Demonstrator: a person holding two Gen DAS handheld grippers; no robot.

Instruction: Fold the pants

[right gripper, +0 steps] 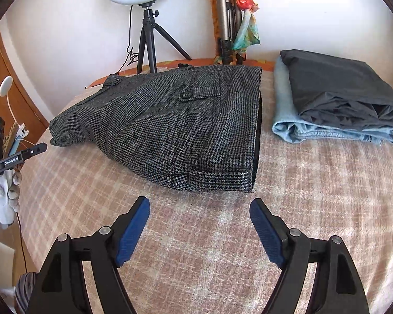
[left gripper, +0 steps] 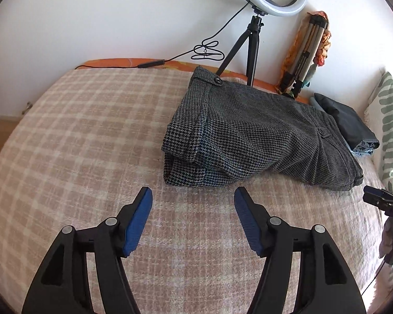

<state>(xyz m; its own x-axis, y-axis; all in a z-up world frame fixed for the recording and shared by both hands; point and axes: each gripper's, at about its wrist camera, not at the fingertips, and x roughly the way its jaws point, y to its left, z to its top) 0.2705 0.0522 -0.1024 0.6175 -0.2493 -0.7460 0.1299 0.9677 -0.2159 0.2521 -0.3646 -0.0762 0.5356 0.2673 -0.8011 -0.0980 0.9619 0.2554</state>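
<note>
Grey houndstooth pants [left gripper: 251, 136] lie folded into a thick bundle on the checked blanket [left gripper: 91, 136]. In the right wrist view the same pants [right gripper: 180, 128] show a buttoned pocket flap on top. My left gripper [left gripper: 193, 196] stands open over bare blanket, just short of the bundle's near edge, with nothing between its blue pads. My right gripper [right gripper: 199, 205] is open too, close to the near hem and holding nothing. The other gripper's tip [right gripper: 34, 150] and a gloved hand [right gripper: 2, 198] show at the right wrist view's left edge.
A folded stack of dark cloth on light blue jeans [right gripper: 338, 104] lies right of the pants. A ring light on a tripod [left gripper: 251, 41] and a folded stand [left gripper: 306, 49] rise at the far edge by the wall. A leaf-print pillow [left gripper: 387, 120] lies at the right.
</note>
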